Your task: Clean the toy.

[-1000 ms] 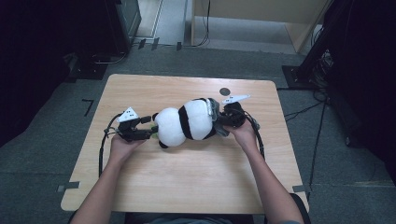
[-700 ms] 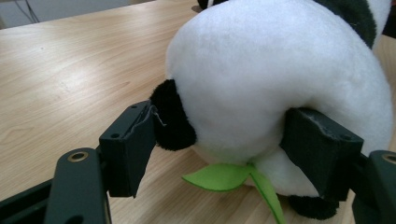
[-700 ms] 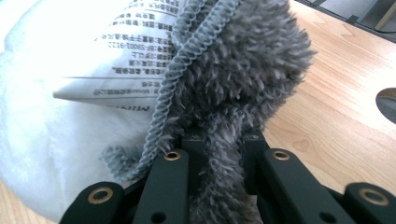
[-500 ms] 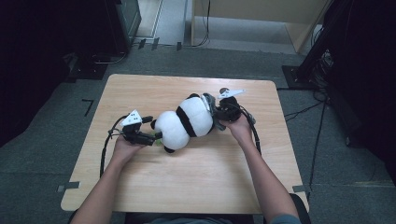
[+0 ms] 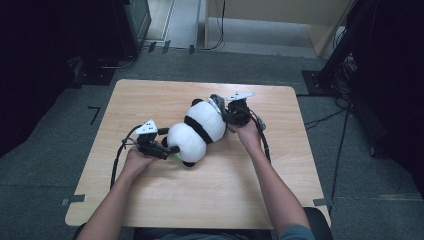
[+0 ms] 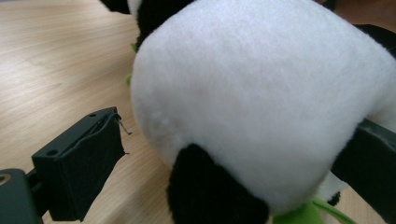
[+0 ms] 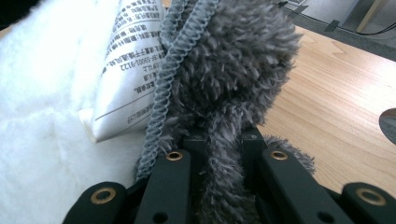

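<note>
Item: plush panda (image 5: 197, 131) on table (image 5: 225, 200), lying between the tongs; left tongs (image 5: 170, 149) just opened, now spread about its white head, not pinching; right tongs (image 5: 226, 115) pressed on grey tail tuft (image 7: 224, 93); panda likely towed rightward next

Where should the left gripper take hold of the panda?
Probably on the white round end of the panda, coming in level from the person's left. The left gripper already has its fingers open around that bulge, and the soft plush should squeeze down to fit between them.
</note>
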`<state>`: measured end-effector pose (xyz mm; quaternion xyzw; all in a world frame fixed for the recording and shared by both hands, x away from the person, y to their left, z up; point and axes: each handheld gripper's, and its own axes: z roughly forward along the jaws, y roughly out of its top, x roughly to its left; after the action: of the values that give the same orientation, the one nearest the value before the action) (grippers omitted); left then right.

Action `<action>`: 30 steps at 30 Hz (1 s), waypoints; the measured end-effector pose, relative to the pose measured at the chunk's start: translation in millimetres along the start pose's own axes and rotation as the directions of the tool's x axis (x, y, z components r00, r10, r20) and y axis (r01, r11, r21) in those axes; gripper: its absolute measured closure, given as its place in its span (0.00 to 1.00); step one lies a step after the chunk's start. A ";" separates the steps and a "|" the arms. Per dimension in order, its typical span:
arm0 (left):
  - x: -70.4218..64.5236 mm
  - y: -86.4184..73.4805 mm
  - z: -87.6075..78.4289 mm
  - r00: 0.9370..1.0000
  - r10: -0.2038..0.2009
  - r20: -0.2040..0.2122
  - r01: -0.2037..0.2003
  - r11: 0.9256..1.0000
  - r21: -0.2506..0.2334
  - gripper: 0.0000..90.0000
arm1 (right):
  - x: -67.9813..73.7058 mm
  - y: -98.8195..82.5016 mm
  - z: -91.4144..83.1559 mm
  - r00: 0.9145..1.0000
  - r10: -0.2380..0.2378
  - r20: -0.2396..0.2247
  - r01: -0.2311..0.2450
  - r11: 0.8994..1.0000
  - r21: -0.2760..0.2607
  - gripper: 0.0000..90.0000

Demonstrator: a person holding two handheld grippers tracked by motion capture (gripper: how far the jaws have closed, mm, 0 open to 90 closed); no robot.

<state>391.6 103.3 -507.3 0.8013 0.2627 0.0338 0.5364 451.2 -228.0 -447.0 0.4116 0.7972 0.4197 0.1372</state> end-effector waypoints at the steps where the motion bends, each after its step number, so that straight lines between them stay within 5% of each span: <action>1: -1.2 -0.1 1.5 1.000 0.003 0.013 -0.003 1.000 0.005 0.00 | 0.5 1.8 1.0 1.000 -0.004 0.000 0.004 1.000 0.002 0.89; 7: -4.9 -0.6 6.1 0.999 0.027 0.048 -0.027 0.999 0.016 0.03 | 7.0 11.1 6.9 1.000 -0.009 0.023 0.009 1.000 -0.018 0.89; 14: -7.4 1.7 0.3 0.997 0.038 0.062 -0.040 0.999 0.024 0.28 | 1.9 7.6 11.4 0.999 0.041 0.022 -0.041 0.999 -0.011 0.89; 19: -15.1 6.2 -2.7 0.996 0.016 0.086 -0.020 0.999 0.047 0.51 | 2.3 10.5 7.9 0.999 0.027 0.047 -0.026 0.999 -0.019 0.88; 23: -20.6 11.9 -7.4 0.994 0.001 0.113 -0.002 1.000 0.006 0.63 | -5.8 9.2 0.5 0.996 0.051 0.075 -0.051 0.999 -0.008 0.85; 27: -21.3 15.1 -13.5 0.992 -0.023 0.123 0.027 0.999 -0.024 0.66 | -14.6 6.3 -11.1 0.995 0.064 0.077 -0.064 0.998 -0.001 0.86; 30: -20.2 17.8 -18.9 0.994 -0.066 0.088 0.071 0.996 -0.057 0.65 | -17.8 5.2 -21.1 0.993 0.059 0.103 -0.061 0.998 0.017 0.87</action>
<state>374.7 104.8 -479.1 0.7762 0.2657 -0.0111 0.5717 453.2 -251.9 -432.3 0.4578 0.7805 0.3941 0.1611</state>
